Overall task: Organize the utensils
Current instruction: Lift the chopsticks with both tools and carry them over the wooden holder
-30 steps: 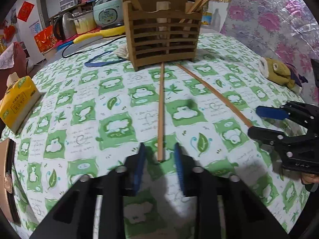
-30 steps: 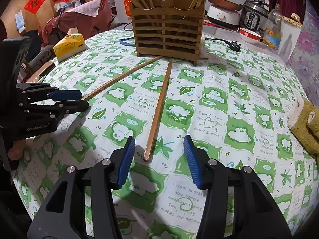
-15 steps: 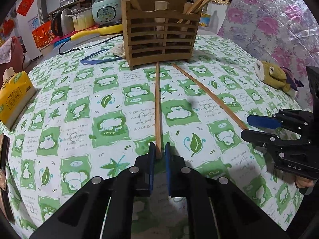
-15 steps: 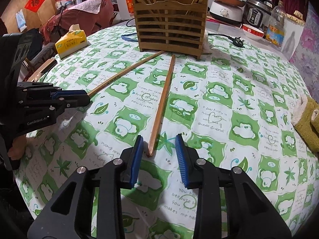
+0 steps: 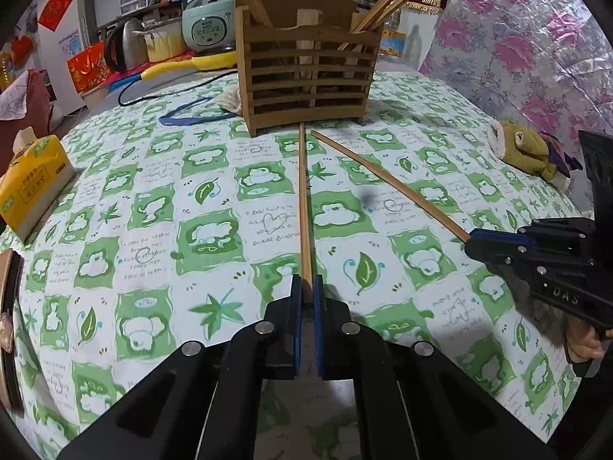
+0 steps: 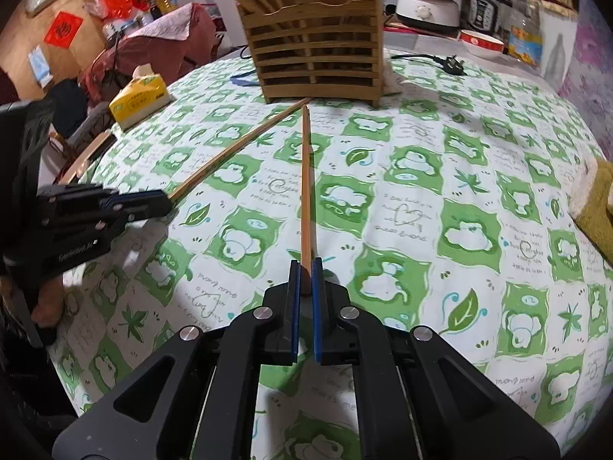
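two chopsticks lie on the worktop (image 5: 115, 191), far tips just before the wooden holder (image 5: 306, 76): left chopstick (image 5: 304, 207), right chopstick (image 6: 305, 191). left tongs (image 5: 306, 295) clamp the first's near end; right tongs (image 6: 304, 280) clamp the second's.

Black angular left gripper (image 5: 306, 287) and right gripper (image 6: 305, 270), blue pads, silver screws, white lettering

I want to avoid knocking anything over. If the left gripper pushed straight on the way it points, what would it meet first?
Probably the tablecloth just ahead, since the left gripper, shut on a chopstick, points steeply down. Sliding along the chopstick, it would reach the wooden utensil holder.
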A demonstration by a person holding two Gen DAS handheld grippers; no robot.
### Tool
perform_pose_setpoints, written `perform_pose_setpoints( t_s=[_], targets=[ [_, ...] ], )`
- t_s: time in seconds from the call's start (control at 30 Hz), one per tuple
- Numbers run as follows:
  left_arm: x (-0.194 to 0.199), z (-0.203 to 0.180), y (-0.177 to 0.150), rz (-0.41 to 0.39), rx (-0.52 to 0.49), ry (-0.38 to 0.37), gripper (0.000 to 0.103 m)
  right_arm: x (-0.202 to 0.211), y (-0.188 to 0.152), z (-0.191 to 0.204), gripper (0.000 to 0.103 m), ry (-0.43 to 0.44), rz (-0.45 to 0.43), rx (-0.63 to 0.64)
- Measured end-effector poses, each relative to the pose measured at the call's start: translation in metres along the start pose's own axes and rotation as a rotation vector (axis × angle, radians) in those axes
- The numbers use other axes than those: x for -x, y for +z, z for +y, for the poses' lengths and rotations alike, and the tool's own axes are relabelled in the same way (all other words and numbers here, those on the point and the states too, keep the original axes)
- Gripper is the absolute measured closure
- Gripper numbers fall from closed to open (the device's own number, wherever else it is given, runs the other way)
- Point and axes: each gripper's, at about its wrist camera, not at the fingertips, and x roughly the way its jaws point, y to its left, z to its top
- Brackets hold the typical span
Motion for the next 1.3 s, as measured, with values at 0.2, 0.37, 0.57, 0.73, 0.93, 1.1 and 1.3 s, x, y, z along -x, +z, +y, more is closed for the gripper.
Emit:
perform_pose_setpoints(
  t_s=[0.2,0.37,0.57,0.73,0.93,1.1,1.3],
  targets=[
    [0.012,-0.011,-0.006,-0.036,0.001,0.032,0.097,0.008,0.0,-0.002,0.096,-0.049,-0.041,-0.017],
    [0.025,-0.021,-0.011,-0.063,-0.014,0.061,0.097,0.02,-0.008,0.0,0.096,-0.076,-0.071,-0.031],
    [0.052,-0.031,-0.018,-0.122,-0.018,0.096,0.097,0.046,-0.021,0.007,0.096,-0.108,-0.133,-0.031],
    [0.079,-0.042,-0.023,-0.178,-0.029,0.121,0.097,0.071,-0.028,0.012,0.096,-0.115,-0.186,-0.037],
    [0.112,-0.054,-0.028,-0.242,-0.032,0.128,0.097,0.112,-0.034,0.024,0.096,-0.121,-0.271,-0.036],
    [0.148,-0.054,-0.026,-0.293,-0.001,0.089,0.097,0.147,-0.036,0.038,0.096,-0.121,-0.34,-0.03],
    [0.151,-0.05,-0.028,-0.275,0.01,0.055,0.094,0.175,-0.04,0.053,0.096,-0.122,-0.4,-0.019]
  ],
)
